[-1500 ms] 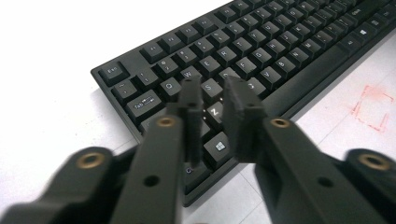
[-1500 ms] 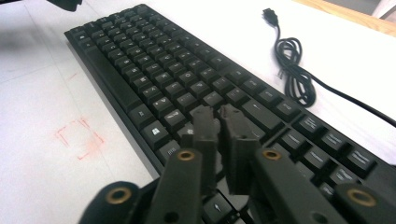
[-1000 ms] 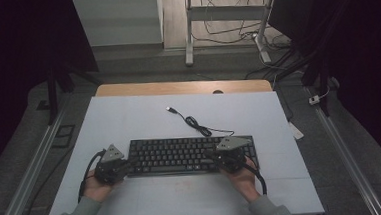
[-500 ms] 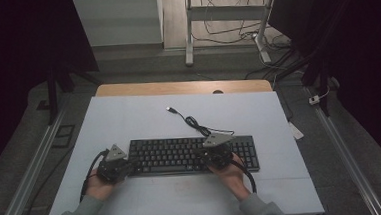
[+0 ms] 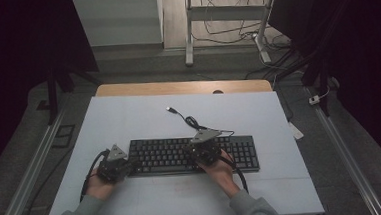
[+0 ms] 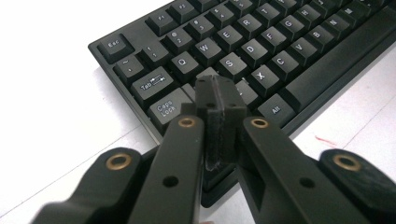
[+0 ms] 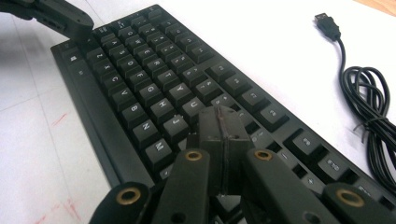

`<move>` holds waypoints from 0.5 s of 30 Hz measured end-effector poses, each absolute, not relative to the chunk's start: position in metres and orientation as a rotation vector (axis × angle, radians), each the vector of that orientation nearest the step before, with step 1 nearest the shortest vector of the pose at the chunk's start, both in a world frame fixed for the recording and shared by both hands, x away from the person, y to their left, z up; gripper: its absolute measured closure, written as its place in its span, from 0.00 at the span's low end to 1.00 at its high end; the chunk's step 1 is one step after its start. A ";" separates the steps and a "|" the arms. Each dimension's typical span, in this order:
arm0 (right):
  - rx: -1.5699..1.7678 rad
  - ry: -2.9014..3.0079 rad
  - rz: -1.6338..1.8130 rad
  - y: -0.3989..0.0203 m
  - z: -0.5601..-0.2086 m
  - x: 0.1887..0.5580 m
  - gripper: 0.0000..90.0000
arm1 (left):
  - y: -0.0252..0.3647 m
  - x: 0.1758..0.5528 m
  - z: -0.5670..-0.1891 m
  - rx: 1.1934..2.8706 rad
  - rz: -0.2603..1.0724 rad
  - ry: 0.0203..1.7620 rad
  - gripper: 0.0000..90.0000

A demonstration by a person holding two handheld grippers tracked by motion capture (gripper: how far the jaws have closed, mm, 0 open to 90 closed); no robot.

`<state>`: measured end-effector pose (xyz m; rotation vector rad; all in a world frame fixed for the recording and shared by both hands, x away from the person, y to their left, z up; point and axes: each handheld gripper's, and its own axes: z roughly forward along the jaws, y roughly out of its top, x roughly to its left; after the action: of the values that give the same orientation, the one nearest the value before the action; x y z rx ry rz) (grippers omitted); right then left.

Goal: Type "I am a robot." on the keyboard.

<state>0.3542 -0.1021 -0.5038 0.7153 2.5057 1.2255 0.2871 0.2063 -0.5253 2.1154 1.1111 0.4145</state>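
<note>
A black keyboard (image 5: 181,155) lies on the white table top (image 5: 129,121), its cable coiled behind it with a loose USB plug (image 5: 170,109). My left gripper (image 5: 132,166) is shut and empty, its tip over the keyboard's left end near the A and Caps Lock keys (image 6: 163,107). My right gripper (image 5: 204,149) is shut too, with its tip over the keys in the keyboard's middle-right, near K and L (image 7: 219,119). The keyboard (image 7: 154,88) stretches away toward the left gripper's tip (image 7: 77,25) in the right gripper view.
The coiled black cable (image 7: 373,102) lies right of the keyboard in the right gripper view. A wooden strip (image 5: 182,88) borders the table's far edge. Metal rails (image 5: 31,162) run along both sides; a table frame (image 5: 189,32) and floor cables stand beyond.
My right gripper has slid left along the keyboard, from its right end to the middle-right keys. The left gripper has stayed at the left end.
</note>
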 end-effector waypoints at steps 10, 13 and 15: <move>0.713 2.519 1.197 -0.089 -0.507 0.359 1.00 | 0.206 0.288 -0.527 2.121 0.418 1.113 0.99; 0.716 2.523 1.193 -0.086 -0.508 0.361 1.00 | 0.206 0.288 -0.527 2.125 0.421 1.114 0.99; 0.718 2.523 1.176 -0.085 -0.508 0.361 1.00 | 0.206 0.288 -0.528 2.128 0.421 1.112 0.99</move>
<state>0.3609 -0.0852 -0.5084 0.7179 2.5234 1.1764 0.2877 0.2058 -0.5275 2.1278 1.1117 0.4205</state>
